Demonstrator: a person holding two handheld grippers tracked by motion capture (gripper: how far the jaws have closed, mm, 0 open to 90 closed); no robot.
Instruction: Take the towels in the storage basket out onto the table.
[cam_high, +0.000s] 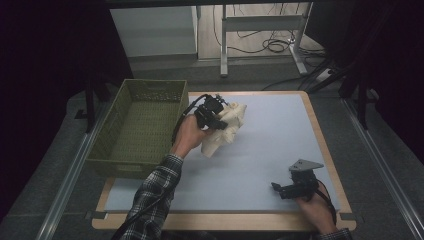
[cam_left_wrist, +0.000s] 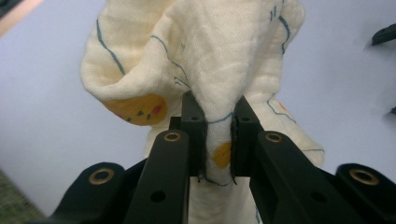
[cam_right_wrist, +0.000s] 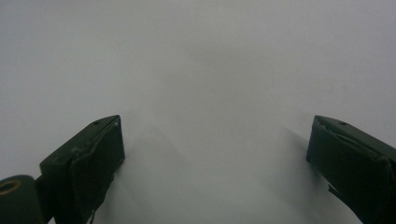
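Left gripper (cam_left_wrist: 219, 140) clenched on a printed muslin cloth (cam_left_wrist: 205, 60) at the far left of the worktop (cam_high: 280, 130), just beside the green basket (cam_high: 125, 145).

The cloth looks light, soft and limp, so it should sag and drape from any hold; a bunched fold or hem, as pinched here, seems the surest place to take it. Its long axis runs from the far end diagonally toward the near left, the loose end lying on the worktop. Right gripper (cam_right_wrist: 215, 154) rests released, jaws wide, near the right edge.

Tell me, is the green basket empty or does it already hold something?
Empty: the high view shows only bare mesh inside the green basket; the cloth hangs outside it.
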